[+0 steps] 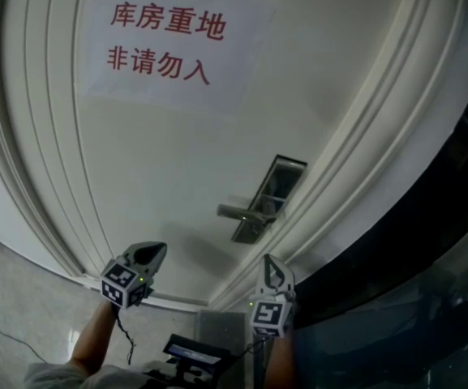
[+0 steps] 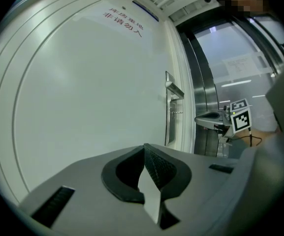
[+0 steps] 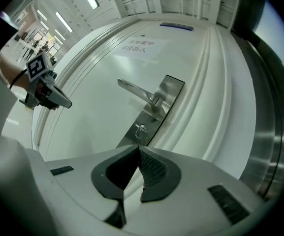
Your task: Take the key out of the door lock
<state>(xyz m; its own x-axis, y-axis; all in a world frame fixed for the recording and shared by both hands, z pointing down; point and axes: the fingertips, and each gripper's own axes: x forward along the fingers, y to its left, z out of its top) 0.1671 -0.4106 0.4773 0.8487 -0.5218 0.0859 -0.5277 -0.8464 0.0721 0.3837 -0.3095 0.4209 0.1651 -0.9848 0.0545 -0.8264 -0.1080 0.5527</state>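
Two grippers, head view: the left gripper (image 1: 156,252) and right gripper (image 1: 271,266) both float low in front of the door (image 1: 161,160), touching nothing. The plate (image 1: 270,191) with its handle (image 1: 235,211) sits up and to the right of them. It's too small here to show what's in it.
Sign, head view: a sign (image 1: 169,43) with red characters, well above the plate.
Left gripper view: fingers are pinched together at the tips, with nothing in them. The plate shows edge-on by the door's right edge. The key (image 2: 177,113) is just a little stub sticking out below the handle.
Right gripper view: fingers are closed here too and empty, aimed roughly at the plate. The key (image 3: 141,129) sits in the plate under the handle. It has a small, round, silvery head and is near the jaws' line but well short of them.
Next move, my take: the right gripper looks like the one lined up. It'd have to open first, come in straight so the pads land flat on the key's head, squeeze, then pull straight out. Yanking sideways would probably jam it. It might need turning back first, but I can't tell from here.
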